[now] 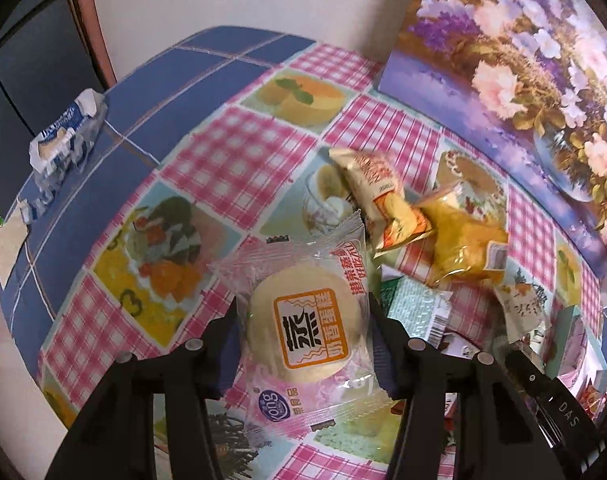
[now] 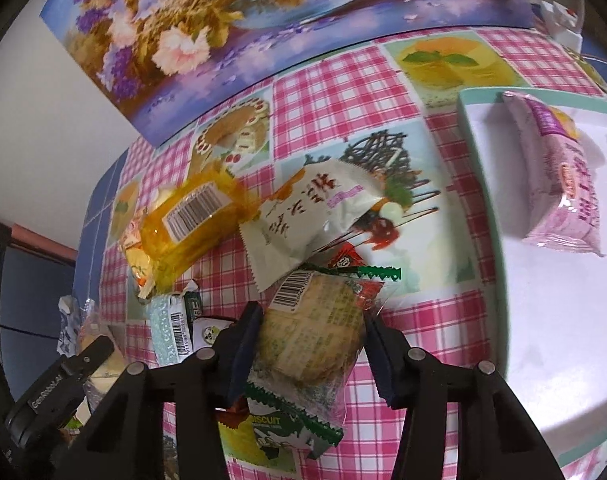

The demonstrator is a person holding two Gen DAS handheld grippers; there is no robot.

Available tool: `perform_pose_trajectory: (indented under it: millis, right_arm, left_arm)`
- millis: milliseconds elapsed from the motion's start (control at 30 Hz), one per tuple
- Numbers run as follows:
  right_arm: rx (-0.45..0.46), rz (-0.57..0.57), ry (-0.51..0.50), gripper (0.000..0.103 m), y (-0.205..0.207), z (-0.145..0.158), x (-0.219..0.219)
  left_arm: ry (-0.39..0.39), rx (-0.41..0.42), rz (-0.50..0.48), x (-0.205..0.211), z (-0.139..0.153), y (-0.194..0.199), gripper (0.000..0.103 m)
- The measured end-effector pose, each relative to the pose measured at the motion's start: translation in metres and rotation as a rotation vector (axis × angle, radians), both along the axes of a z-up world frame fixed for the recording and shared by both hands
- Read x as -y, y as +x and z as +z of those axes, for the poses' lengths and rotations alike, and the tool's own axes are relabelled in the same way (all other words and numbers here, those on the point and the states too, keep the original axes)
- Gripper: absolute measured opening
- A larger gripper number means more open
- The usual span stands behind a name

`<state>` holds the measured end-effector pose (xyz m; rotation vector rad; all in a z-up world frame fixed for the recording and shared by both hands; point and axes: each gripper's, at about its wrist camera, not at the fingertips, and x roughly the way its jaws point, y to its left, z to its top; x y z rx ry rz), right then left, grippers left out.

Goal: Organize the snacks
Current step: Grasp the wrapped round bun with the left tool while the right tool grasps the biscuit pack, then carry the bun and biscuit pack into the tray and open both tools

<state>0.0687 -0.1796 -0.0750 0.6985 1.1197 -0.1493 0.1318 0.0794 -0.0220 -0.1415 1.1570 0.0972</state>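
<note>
Left gripper (image 1: 303, 334) is clamped on a steamed cake packet (image 1: 307, 332), clear wrapper, round pale cake with an orange label, held above the checked tablecloth (image 1: 231, 152). The pads bite the cake body itself, so the hold looks firm. Risk there: squeeze too hard and the soft cake deforms.

Right gripper (image 2: 309, 344) is clenched on a biscuit packet (image 2: 315, 340), clear film with green zigzag ends and a barcode at the far end. The near tail of the wrapper droops below the jaws, over another green packet marked BISCUIT (image 2: 283, 428). That tail could snag or drag the lower packet on any sideways move.

Far of the right grip sits the loose pile: white sachet (image 2: 315, 216), orange packet (image 2: 187, 224) left of it, small mint-green bar (image 2: 169, 328) near left. They overlap each other, so a low pass would knock them about.

White tray (image 2: 515, 320) with teal rim lies to the right, and a pink packet (image 2: 559, 176) is already in its far part. Likely drop target. Slick film plus a slanted release could send the biscuit sliding into the pink one or off the rim.

The two grippers work close together near the pile, so collision is a possibility. The left one is visible at the near left of the right view.
</note>
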Motion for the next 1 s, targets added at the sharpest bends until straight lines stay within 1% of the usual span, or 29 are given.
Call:
perform_pose_trajectory:
  millis: [333,600,833,1000]
  right_arm:
    - [0.061,-0.041,-0.006,0.053,-0.015,0.03,0.021]
    - [0.104,-0.075,-0.022,0.053,-0.026,0.052,0.036]
    - [0.11,-0.12,-0.047,0.053,-0.039,0.065,0.054]
    - [0.103,-0.179,-0.08,0.053,-0.052,0.073,0.077]
  left_arm:
    - [0.024,0.078,-0.03,0.017,0.029,-0.01,0.056]
    - [0.036,0.111,-0.073,0.04,0.041,-0.018,0.056]
    - [0.048,0.132,-0.124,0.068,0.048,-0.027,0.056]
    - [0.044,0.144,-0.175,0.092,0.052,-0.034,0.056]
